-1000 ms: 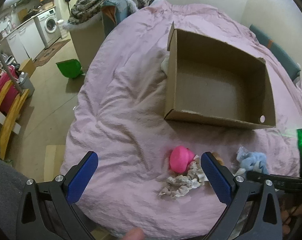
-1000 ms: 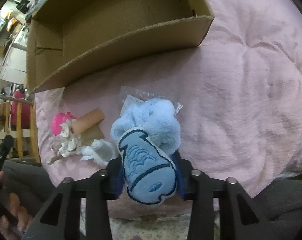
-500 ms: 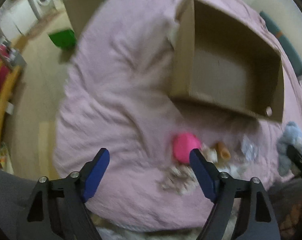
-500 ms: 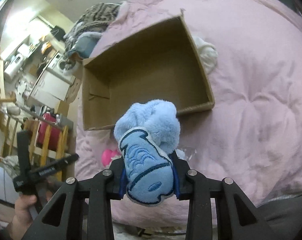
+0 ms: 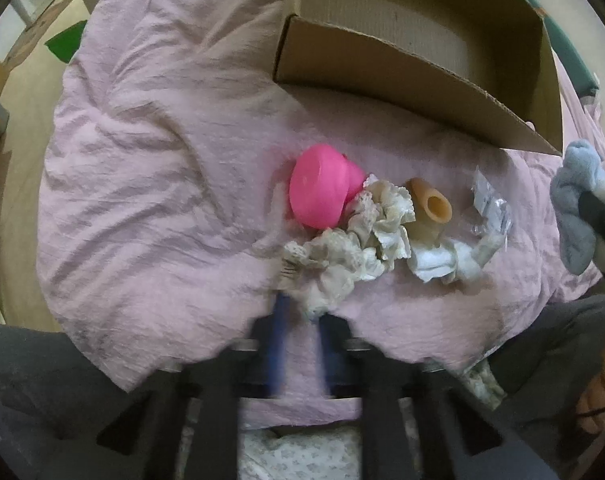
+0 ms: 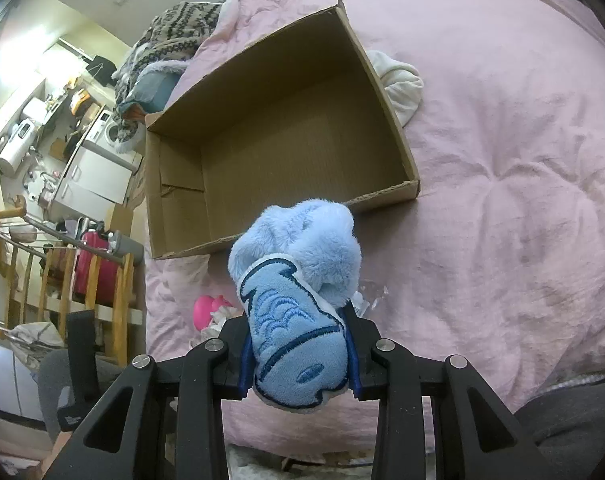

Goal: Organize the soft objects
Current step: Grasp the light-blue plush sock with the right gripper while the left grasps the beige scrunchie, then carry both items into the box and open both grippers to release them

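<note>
Black angular tongs [image 6: 300,354] with blue pads [image 6: 245,364], silver screws [image 6: 385,345] on the arms, left tongs [image 5: 302,316] blurred, dark grey trousers [image 5: 38,364]

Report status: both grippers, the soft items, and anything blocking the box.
Left gripper just closed on lace cloth. Right gripper holds blue plush before empty box. Path clear.

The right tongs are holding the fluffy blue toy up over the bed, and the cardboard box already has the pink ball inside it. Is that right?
Not quite. The right tongs do hold the fluffy blue toy, but the cardboard box is empty, as the right wrist view shows. The pink ball lies on the bed in front of the box.
</note>
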Action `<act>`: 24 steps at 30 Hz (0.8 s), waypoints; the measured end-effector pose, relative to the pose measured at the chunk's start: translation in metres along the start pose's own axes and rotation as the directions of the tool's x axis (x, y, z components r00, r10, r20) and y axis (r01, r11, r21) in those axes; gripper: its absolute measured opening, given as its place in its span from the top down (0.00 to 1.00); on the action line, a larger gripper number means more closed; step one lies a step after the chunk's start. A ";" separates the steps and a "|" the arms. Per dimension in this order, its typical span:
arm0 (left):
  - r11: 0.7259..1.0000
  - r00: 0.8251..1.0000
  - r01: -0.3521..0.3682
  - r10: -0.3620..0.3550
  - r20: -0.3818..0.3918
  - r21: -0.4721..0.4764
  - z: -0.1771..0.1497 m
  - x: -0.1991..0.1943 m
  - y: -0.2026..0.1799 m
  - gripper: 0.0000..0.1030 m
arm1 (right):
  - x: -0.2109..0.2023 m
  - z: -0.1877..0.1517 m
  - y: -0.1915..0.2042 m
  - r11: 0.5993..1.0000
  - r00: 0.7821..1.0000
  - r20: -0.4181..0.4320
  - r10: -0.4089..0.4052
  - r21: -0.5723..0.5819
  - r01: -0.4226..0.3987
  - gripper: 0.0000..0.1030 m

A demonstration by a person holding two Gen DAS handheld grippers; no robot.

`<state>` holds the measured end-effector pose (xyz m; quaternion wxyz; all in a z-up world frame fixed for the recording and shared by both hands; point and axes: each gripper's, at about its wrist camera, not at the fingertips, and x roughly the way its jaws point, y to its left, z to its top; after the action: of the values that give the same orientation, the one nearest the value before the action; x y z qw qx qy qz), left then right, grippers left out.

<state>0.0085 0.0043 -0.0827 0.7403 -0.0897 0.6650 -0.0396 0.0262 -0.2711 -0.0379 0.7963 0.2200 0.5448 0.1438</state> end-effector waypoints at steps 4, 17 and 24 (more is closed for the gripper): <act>1.000 0.995 0.014 -0.015 0.095 0.011 -0.002 -0.025 0.003 0.93 | -0.001 -0.003 0.001 1.000 1.000 0.010 0.007 -0.007 -0.007 0.64; 0.999 0.935 -0.042 0.040 0.352 -0.001 0.004 -0.138 -0.002 0.93 | -0.030 -0.006 0.016 0.997 0.995 0.088 0.055 -0.062 -0.050 0.64; 0.997 0.903 -0.047 0.018 0.430 0.057 0.042 -0.151 -0.019 0.93 | -0.046 0.017 0.028 0.993 0.988 0.133 0.074 -0.096 -0.061 0.64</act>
<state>0.0340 0.0160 0.0728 0.8716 -0.0605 0.4857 -0.0285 0.0260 -0.2720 0.0182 0.8357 0.2108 0.4739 0.1802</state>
